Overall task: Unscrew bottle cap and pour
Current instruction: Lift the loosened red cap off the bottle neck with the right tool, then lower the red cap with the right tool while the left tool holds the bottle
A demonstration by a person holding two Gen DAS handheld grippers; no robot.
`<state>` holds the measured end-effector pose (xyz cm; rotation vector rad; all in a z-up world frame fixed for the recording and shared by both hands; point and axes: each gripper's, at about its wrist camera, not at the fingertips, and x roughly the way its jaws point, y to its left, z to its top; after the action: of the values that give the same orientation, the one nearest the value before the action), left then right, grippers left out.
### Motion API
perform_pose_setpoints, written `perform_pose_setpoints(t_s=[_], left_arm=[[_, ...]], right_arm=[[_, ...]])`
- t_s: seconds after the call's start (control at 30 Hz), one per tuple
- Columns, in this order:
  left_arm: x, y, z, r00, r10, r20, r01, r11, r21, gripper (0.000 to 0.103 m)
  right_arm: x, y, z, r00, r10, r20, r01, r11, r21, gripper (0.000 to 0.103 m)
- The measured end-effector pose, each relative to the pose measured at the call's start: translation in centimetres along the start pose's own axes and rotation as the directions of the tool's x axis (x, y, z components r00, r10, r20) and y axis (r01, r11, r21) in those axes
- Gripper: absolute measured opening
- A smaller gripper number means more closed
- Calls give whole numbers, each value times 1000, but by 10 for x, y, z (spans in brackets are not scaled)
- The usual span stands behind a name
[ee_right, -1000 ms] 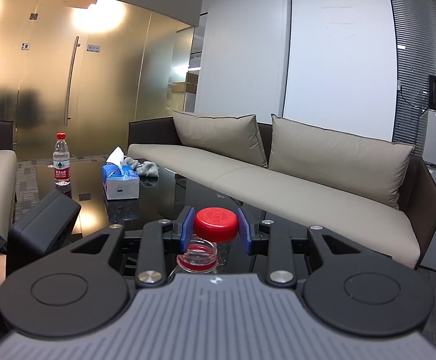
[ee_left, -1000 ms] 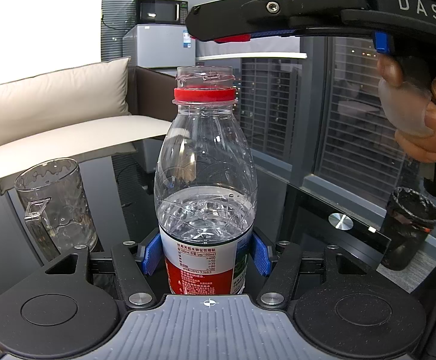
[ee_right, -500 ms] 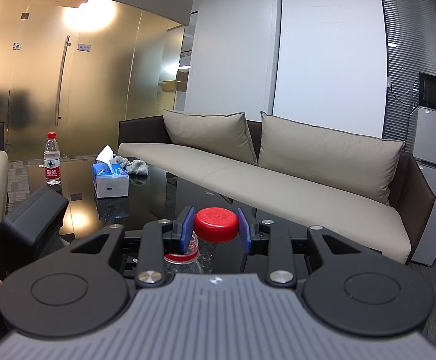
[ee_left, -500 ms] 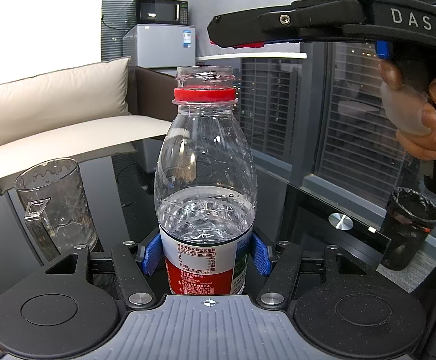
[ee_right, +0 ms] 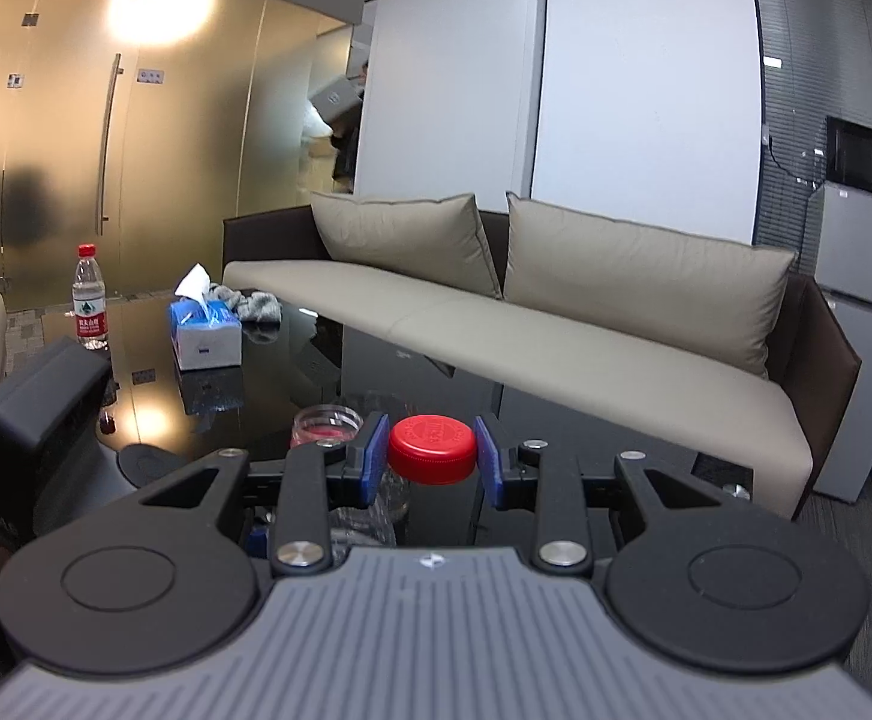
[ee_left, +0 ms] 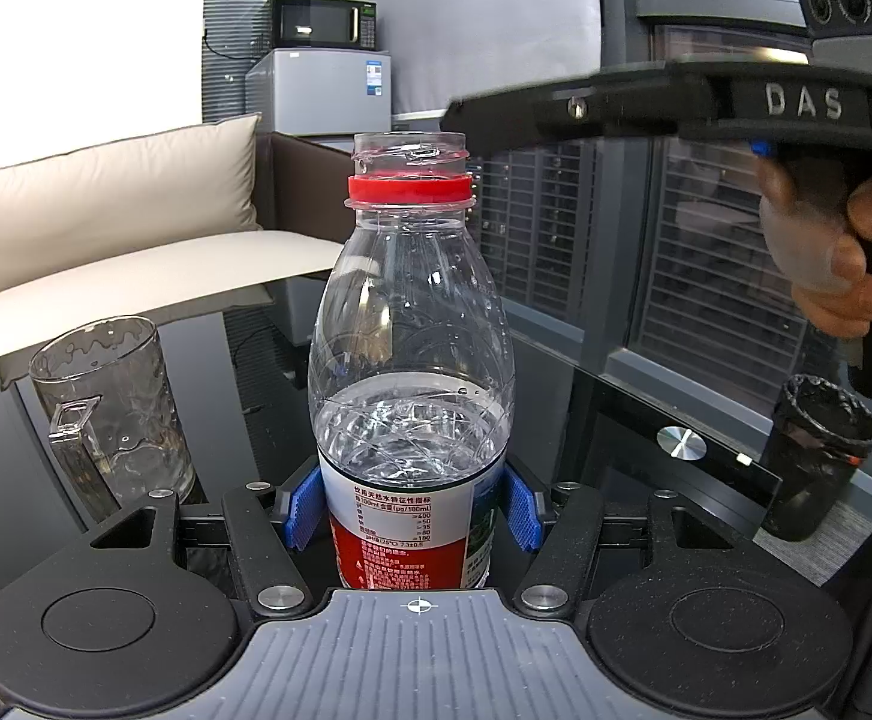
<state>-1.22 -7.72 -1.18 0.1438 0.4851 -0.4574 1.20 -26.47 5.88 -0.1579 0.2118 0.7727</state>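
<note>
A clear water bottle (ee_left: pixel 409 324) with a red neck ring and red-white label stands upright, uncapped and about half full. My left gripper (ee_left: pixel 410 510) is shut on its lower body. My right gripper (ee_right: pixel 433 459) is shut on the red cap (ee_right: pixel 433 449), held above and to the right of the bottle's open mouth (ee_right: pixel 327 425). In the left wrist view the right gripper's body (ee_left: pixel 664 105) is at upper right, level with the bottle's top. An empty glass mug (ee_left: pixel 109 405) with a handle stands on the black glass table to the bottle's left.
A black cup (ee_left: pixel 817 456) stands beyond the table's right edge. A tissue box (ee_right: pixel 205 333), a grey cloth (ee_right: pixel 253 306) and a second capped bottle (ee_right: pixel 89 297) sit at the far end of the table (ee_right: pixel 292 372). A beige sofa (ee_right: pixel 556 336) runs along its far side.
My right gripper has carried the red cap away to the right of the bottle's mouth. The bottle and left gripper have not moved.
</note>
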Motion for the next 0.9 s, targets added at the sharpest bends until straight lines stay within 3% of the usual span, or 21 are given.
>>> perform_pose_setpoints(t_s=[0.43,0.9], left_arm=[[-1,0,0,1000,1,0,-1,1000,1,56],[-1,0,1,1000,1,0,-1,1000,1,56]], right_arm=[[10,-8,-26,996,-28,-86,32,998,46,34],[21,-13,-57,973,-44,-227,66,994,90,34]])
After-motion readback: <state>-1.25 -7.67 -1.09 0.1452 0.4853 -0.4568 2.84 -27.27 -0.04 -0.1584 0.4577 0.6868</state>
